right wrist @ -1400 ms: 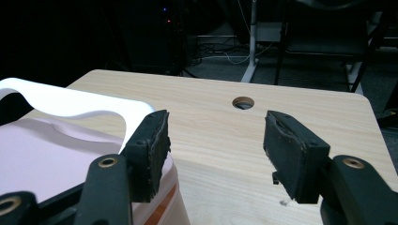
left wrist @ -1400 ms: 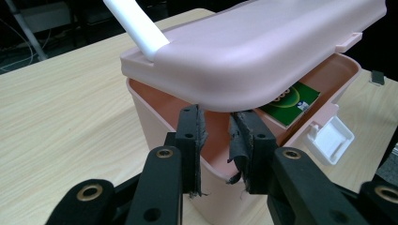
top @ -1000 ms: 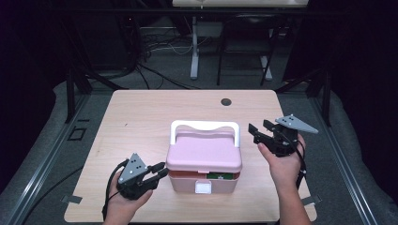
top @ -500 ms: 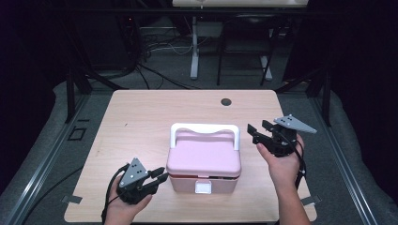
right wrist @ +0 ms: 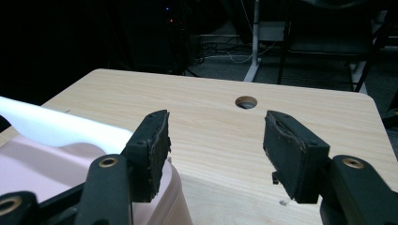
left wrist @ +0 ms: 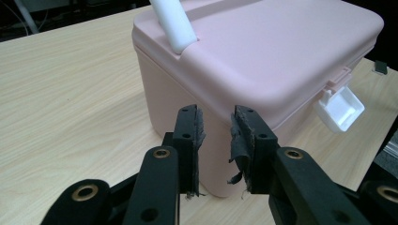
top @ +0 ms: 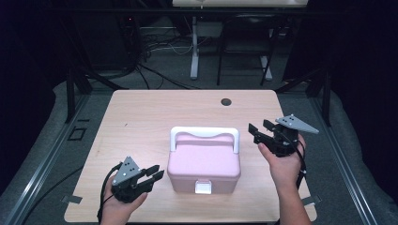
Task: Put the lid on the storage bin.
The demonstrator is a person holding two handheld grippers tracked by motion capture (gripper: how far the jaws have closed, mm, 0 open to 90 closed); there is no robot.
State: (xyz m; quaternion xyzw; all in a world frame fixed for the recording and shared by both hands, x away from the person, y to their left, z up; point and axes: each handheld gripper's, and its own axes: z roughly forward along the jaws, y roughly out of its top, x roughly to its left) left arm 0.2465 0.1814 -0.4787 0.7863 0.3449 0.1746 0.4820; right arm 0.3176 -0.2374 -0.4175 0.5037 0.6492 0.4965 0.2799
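Two hand-held grippers flank a pink box (top: 203, 161) on a light wooden table (top: 145, 112), the box standing near the middle of the near edge with its lid down, its white handle (top: 204, 135) raised along the far side and its white latch (top: 203, 187) facing the person. At the box's right, clear of it, the right gripper (top: 261, 130) hovers over the table's right side, jaws spread wide with nothing between them. Toward the near left corner, the left gripper (top: 155, 173) points at the box's left wall, just beside it; its jaws have just been opening and stand slightly parted, pinching nothing. A small round hole (top: 226, 101) marks the table's far edge.
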